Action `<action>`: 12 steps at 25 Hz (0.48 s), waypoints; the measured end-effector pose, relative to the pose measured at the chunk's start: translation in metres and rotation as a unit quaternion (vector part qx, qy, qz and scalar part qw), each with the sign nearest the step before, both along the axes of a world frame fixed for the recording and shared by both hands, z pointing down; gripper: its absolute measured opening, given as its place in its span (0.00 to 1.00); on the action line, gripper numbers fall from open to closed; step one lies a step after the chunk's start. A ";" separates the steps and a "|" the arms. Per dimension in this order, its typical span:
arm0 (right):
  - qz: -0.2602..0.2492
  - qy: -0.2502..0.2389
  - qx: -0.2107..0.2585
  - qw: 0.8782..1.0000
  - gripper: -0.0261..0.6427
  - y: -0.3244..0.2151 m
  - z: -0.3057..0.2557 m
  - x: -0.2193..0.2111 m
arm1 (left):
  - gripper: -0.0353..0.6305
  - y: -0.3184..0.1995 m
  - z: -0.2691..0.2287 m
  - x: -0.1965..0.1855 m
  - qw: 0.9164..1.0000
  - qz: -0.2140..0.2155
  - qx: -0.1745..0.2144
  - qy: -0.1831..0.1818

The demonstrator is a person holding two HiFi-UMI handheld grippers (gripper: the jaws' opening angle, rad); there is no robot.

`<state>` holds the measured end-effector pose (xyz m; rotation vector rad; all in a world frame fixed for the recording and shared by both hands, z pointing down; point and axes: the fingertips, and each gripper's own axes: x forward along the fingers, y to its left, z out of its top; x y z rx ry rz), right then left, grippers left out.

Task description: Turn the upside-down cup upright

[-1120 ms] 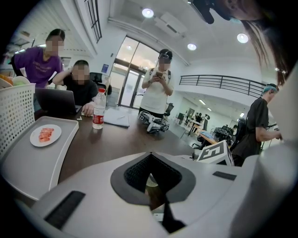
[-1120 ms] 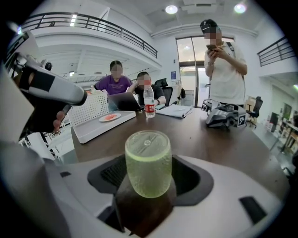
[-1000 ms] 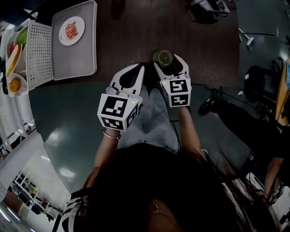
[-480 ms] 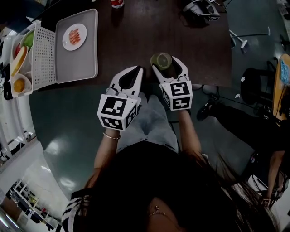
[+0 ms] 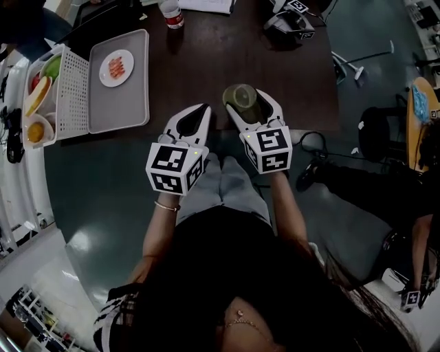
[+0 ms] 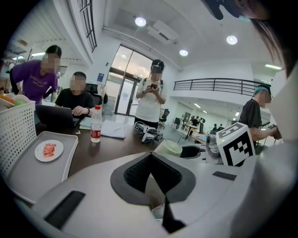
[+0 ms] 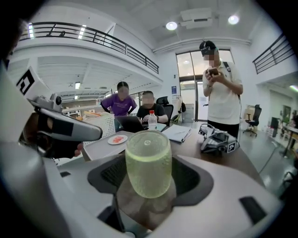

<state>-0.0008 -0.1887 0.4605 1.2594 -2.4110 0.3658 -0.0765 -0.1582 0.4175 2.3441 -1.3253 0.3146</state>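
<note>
One pale green cup, one grey tray, one white plate, one red-labelled bottle, one white perforated basket. Two handheld grippers: left gripper, right gripper.

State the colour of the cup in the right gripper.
The cup is pale translucent green, clearest in right gripper view.

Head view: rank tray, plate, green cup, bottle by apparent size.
1. tray: clearly largest.
2-3. plate and green cup: they look about alike. The cup is held up nearer the camera, so I won't rank them.
4. bottle: smallest, though the frame's top edge cuts it off.
</note>
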 end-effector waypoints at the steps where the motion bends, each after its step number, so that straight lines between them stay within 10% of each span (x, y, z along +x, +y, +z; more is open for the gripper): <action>1: 0.000 -0.002 0.005 1.000 0.50 0.000 -0.006 0.000 | 0.06 0.000 -0.003 0.000 1.000 0.000 0.003 0.000; 12: -0.003 -0.015 0.036 0.999 0.50 0.006 -0.047 0.002 | 0.06 -0.004 -0.031 0.000 0.999 0.001 0.037 -0.005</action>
